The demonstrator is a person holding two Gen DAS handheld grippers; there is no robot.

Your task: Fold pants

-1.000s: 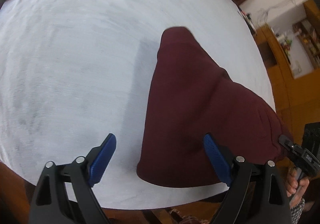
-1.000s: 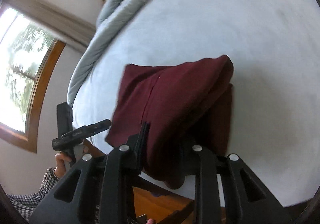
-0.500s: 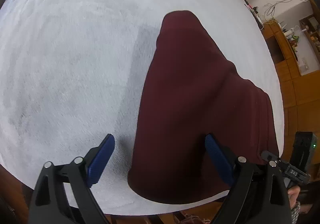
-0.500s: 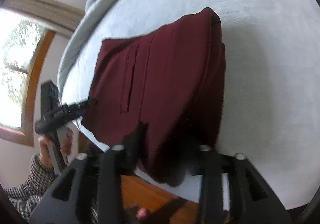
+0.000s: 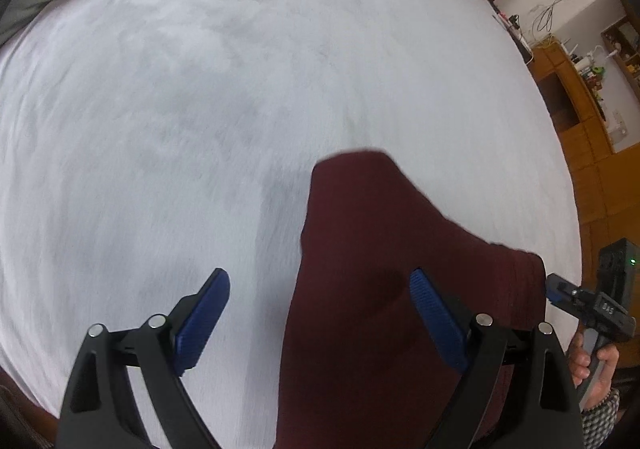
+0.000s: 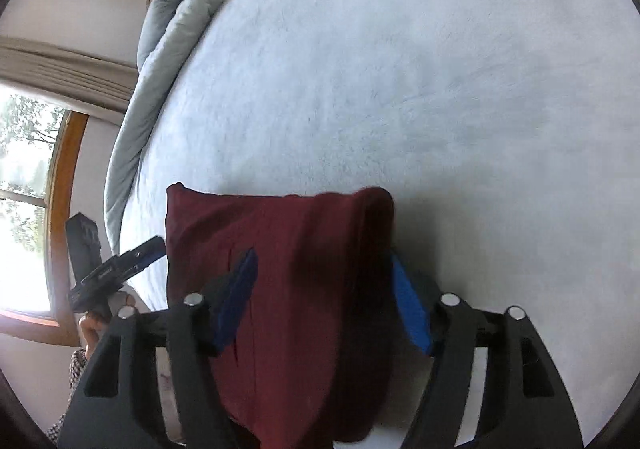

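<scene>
Folded maroon pants lie on the white bed cover near its front edge. My left gripper stands open just above the bed, its left pad over bare cover and its right pad over the pants. In the right wrist view the pants lie between the blue pads of my right gripper, whose jaws are opening; the pads do not press the cloth. Each gripper shows in the other's view: the right gripper beside the pants' right edge, the left gripper beside their left edge.
A grey duvet is bunched along the far side of the bed. A window with a wooden frame is on the left, wooden cabinets on the right. A person's hand holds the right gripper's handle.
The right gripper's jaws have opened and let go of the pants' fold, which now lies flat. Both grippers have drawn back, so the pants sit lower in both views.
</scene>
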